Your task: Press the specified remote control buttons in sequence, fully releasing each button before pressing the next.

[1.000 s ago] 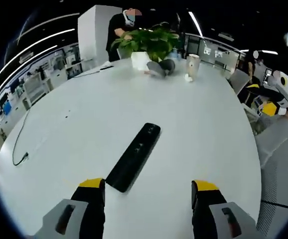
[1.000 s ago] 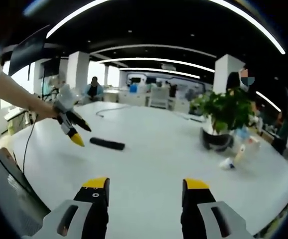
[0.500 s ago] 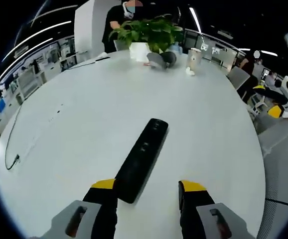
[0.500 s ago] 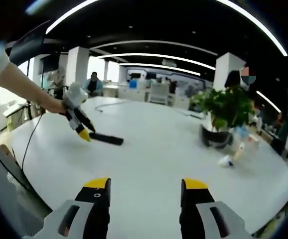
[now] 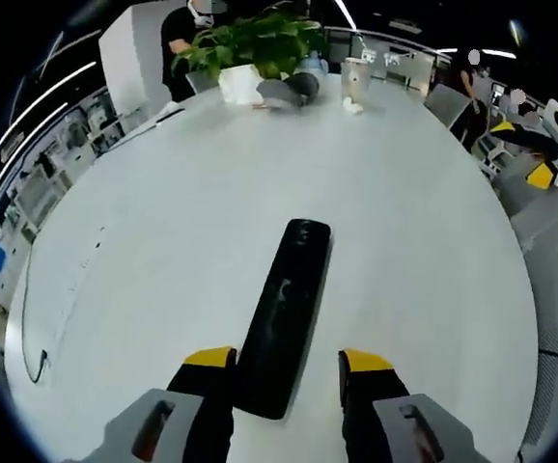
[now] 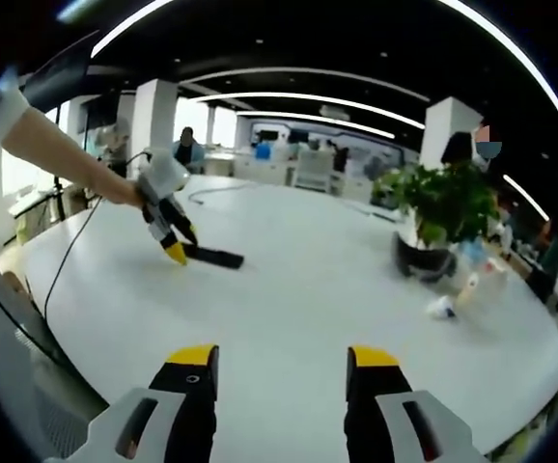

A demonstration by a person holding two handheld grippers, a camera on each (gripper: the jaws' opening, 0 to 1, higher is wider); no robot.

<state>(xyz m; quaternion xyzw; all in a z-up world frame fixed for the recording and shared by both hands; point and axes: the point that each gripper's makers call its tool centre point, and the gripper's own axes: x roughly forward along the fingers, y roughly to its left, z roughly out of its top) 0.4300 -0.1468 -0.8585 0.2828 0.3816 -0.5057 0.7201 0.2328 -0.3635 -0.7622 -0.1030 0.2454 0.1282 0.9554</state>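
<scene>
Left gripper view looks down on a long, flat black remote control (image 5: 286, 314) lying on the round white tabletop (image 5: 163, 222). Its near end sits between the two yellow-tipped jaws of the left tongs (image 5: 286, 361), which are spread apart, one on each side of the remote; whether either jaw touches it cannot be told. The far end of the remote points toward a green leafy plant in a white pot (image 5: 245, 60) at the far edge of the tabletop. Beside the pot lies a grey rounded object (image 5: 287, 90), and just past it stands a pale paper cup (image 5: 355, 77). A thin dark cable (image 5: 30, 318) trails along the tabletop's left side. A person in dark clothes (image 5: 178, 39) stands behind the plant.

In the right gripper view, the right tongs (image 6: 279, 357) hang spread and empty above the near part of the tabletop (image 6: 308, 289), well apart from the remote (image 6: 214, 256). There the left tongs (image 6: 175, 249), held by a bare forearm (image 6: 62, 154), angle down onto the remote's end. The plant (image 6: 443, 207) stands at the right.
</scene>
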